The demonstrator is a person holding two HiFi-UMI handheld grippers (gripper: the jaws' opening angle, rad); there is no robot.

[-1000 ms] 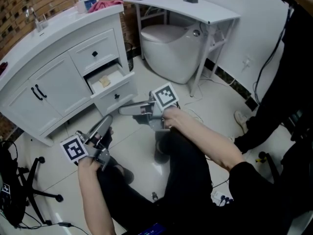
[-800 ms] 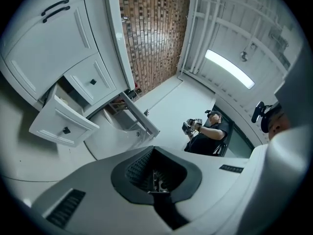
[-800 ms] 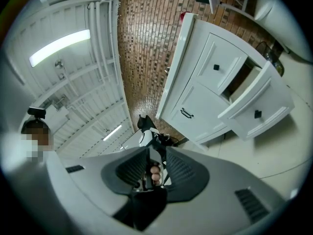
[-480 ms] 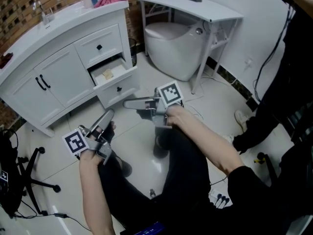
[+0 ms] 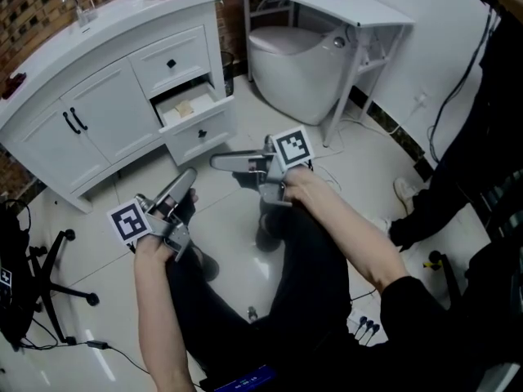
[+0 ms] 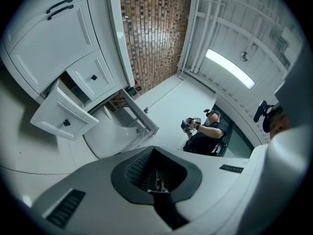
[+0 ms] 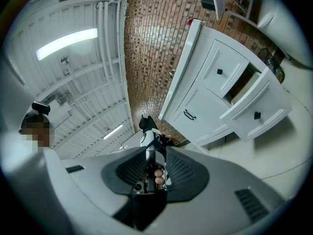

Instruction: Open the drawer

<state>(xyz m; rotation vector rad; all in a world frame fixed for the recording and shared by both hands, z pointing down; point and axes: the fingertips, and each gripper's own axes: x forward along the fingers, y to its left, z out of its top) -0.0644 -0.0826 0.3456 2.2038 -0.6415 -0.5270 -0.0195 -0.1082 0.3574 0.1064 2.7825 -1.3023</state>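
The white cabinet (image 5: pixel 98 117) stands at the upper left of the head view. Its lower drawer (image 5: pixel 198 131) is pulled out, with a tan object (image 5: pixel 184 109) inside; the upper drawer (image 5: pixel 172 62) is closed. My right gripper (image 5: pixel 219 162) hovers shut just in front of the open drawer, touching nothing. My left gripper (image 5: pixel 186 180) is lower left of it, also shut and empty, pointing toward the cabinet. The open drawer (image 6: pixel 63 120) shows in the left gripper view beyond the left gripper (image 6: pixel 156 180). In the right gripper view the drawer (image 7: pixel 257 110) lies right of the right gripper (image 7: pixel 155 173).
A toilet (image 5: pixel 298 64) and a white side table (image 5: pixel 359 11) stand right of the cabinet. A person in dark clothes (image 5: pixel 482 137) is at the right edge. An office chair base (image 5: pixel 49 276) is at the lower left. Two cabinet doors (image 5: pixel 73 121) are closed.
The cabinet sits higher in the head view as the camera shifted. Both grippers drifted slightly over the floor. The drawer stays pulled out and both jaws stay shut.
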